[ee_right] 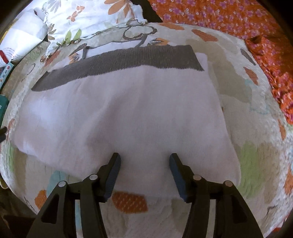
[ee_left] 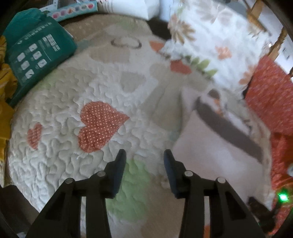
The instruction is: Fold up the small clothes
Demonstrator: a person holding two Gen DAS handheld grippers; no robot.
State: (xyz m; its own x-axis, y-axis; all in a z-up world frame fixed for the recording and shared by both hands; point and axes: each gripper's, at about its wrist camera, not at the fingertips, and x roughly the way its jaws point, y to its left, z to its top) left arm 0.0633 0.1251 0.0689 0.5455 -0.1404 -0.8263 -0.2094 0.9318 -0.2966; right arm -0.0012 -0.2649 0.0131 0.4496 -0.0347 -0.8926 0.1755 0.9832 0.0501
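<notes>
Folded garment (ee_right: 124, 117) is lying flat on the quilt (ee_right: 256, 161), its banded edge (ee_right: 117, 64) at the far side. Floral fabric (ee_right: 87, 16) is lying beyond it to the left; patterned cloth (ee_right: 228, 16) beyond to the right. Package (ee_left: 34, 55) is resting at the quilt's far left.

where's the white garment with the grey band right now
The white garment lies flat on the quilt, filling the middle of the right wrist view just ahead of the open right tool. In the left wrist view it sits to the right of the left tool.
</notes>
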